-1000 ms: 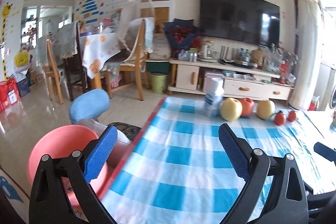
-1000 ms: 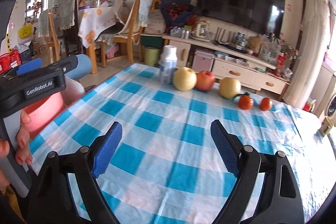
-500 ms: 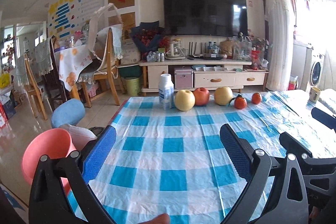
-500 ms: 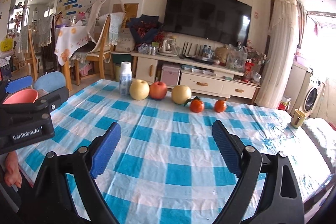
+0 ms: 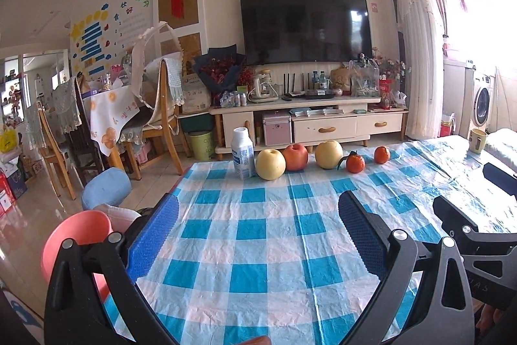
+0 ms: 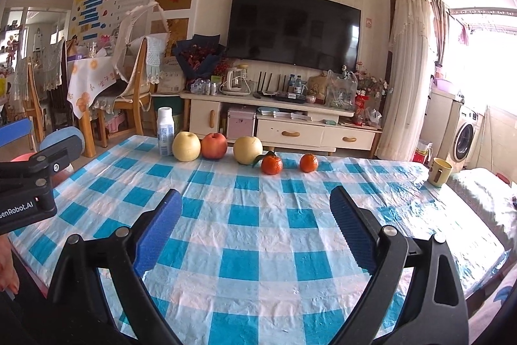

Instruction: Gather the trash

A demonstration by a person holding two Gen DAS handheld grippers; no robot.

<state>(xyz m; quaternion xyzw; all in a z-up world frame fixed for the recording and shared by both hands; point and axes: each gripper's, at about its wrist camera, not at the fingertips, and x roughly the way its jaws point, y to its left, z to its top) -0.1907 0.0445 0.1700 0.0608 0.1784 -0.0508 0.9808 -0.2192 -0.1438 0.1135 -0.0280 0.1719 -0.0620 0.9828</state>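
Note:
A white plastic bottle stands upright at the far edge of the blue-checked tablecloth, at the left end of a row of fruit. My left gripper hovers open over the near part of the table, well short of the bottle. My right gripper is beside it on the right, its jaws opening with nothing between them. Each gripper shows at the edge of the other's view. A small green bin stands on the floor beyond the table, by the TV stand.
Two pale apples, a red apple and two tangerines line the far edge. A yellow-green mug sits at the table's right end. A pink tub and a blue stool stand left of the table, with wooden chairs behind them.
Both views have swung so the table now fills the middle and the bottle and fruit sit centred. The mug has come into sight. The right jaws stand slightly wider.

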